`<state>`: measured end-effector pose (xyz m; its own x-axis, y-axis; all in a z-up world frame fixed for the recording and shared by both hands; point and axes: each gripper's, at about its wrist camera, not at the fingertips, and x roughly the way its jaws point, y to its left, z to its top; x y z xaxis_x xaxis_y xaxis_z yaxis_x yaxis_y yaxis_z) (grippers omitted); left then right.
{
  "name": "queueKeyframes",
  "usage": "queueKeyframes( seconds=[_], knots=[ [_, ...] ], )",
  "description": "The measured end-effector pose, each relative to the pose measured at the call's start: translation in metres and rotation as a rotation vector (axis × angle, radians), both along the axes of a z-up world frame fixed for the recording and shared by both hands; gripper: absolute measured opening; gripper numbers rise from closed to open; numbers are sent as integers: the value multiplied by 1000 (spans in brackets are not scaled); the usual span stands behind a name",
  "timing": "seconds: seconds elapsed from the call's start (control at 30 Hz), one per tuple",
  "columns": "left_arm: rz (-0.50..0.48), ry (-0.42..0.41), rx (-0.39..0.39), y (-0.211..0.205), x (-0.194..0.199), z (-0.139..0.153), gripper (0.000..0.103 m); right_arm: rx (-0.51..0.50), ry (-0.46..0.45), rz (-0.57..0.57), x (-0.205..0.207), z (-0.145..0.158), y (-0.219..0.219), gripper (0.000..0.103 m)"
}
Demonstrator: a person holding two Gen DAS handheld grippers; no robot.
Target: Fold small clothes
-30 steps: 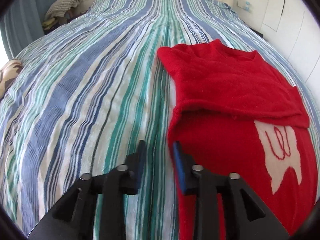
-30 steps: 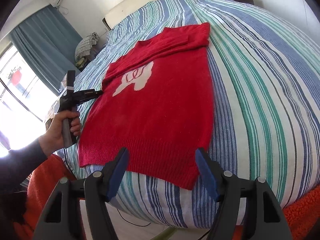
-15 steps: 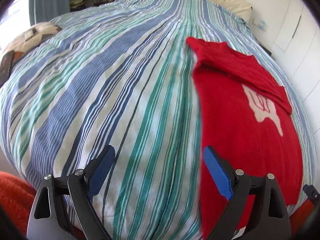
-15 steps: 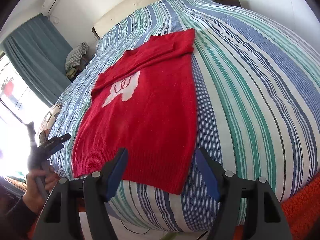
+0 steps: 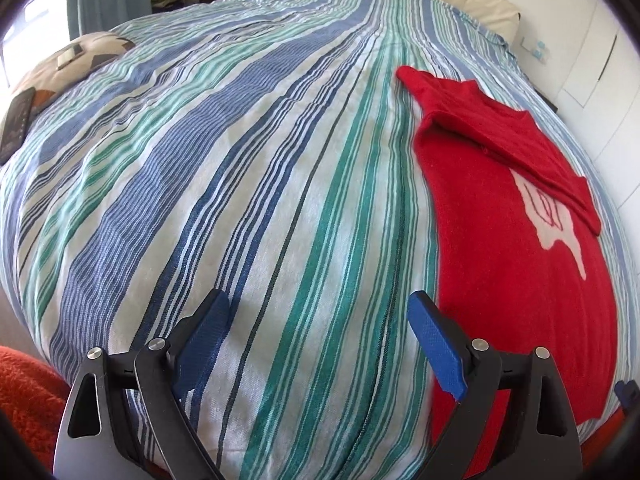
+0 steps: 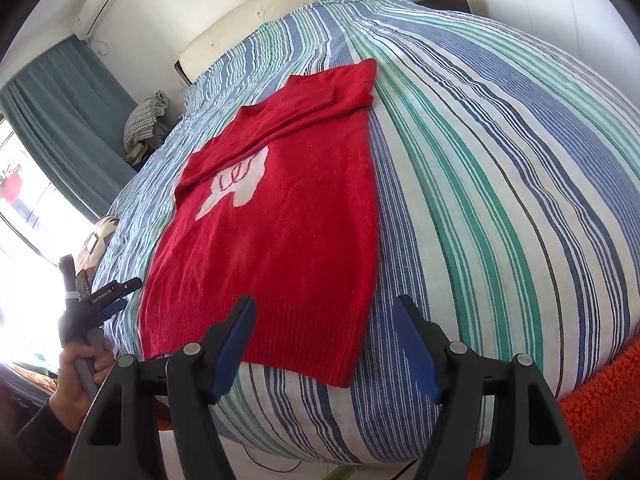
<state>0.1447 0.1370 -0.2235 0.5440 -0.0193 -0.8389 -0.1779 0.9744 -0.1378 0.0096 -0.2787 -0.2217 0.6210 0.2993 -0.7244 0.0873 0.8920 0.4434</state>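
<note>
A red knit sweater [image 6: 280,240] with a white motif lies flat on the striped bed, both sleeves folded across its chest. It also shows at the right of the left wrist view [image 5: 520,240]. My left gripper [image 5: 320,316] is open and empty, held over the bed's near edge to the left of the sweater's hem. It also shows in the right wrist view [image 6: 116,296], held in a hand. My right gripper [image 6: 324,316] is open and empty, just in front of the sweater's hem at its right corner.
The striped bedspread [image 5: 240,160] covers the whole bed. A patterned cushion [image 5: 80,52] and a dark phone [image 5: 16,124] lie at its left edge. An orange rug [image 6: 600,392] lies below the bed. Curtains [image 6: 68,120] and folded laundry [image 6: 148,116] stand at the far left.
My left gripper has let go of the sweater's left side, opened wide and pulled back toward the bed's near edge. The right gripper stays open and has shifted slightly closer to the hem.
</note>
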Motion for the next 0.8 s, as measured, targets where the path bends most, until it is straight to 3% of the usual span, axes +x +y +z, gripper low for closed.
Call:
queueKeyframes(
  seconds=[0.8],
  knots=[
    [-3,44,33,-3,4,-11,101,3,2,-2,-1,-1,-1,70]
  ],
)
